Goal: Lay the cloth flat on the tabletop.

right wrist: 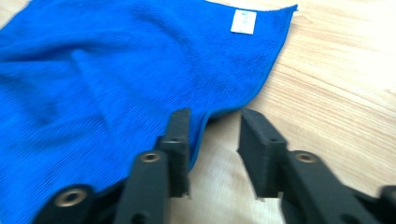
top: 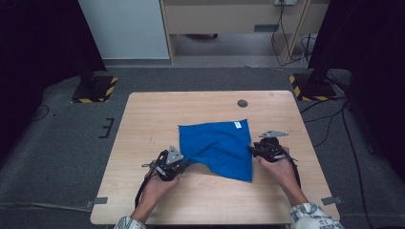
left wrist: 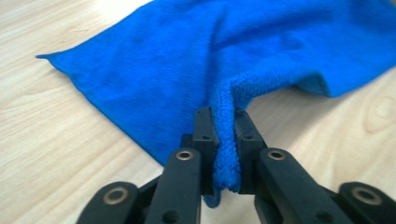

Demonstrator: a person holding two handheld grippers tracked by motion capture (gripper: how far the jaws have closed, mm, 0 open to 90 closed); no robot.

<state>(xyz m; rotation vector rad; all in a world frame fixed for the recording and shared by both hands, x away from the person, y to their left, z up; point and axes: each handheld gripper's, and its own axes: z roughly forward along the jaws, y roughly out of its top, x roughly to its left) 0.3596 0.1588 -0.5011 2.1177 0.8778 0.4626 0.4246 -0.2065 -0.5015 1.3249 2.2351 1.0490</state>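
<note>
Blue cloth (top: 217, 147) lies mostly flat on the table (top: 143, 119), between the two grippers. Left gripper (left wrist: 225, 140) is clamped on a bunched fold at the cloth's near-left corner; the rest of the cloth spreads ahead of its jaws and off to their right. Right gripper (right wrist: 212, 140) stands apart, nothing pinched: the cloth's right edge passes just under its left jaw, bare wood between the jaws. White label (right wrist: 243, 21) sits at the far corner, straight ahead of the right gripper. Judged: the left holds the cloth; the right must shift left to catch the edge.

Blue cloth (top: 217, 148) lies spread on table, one corner lifted
</note>
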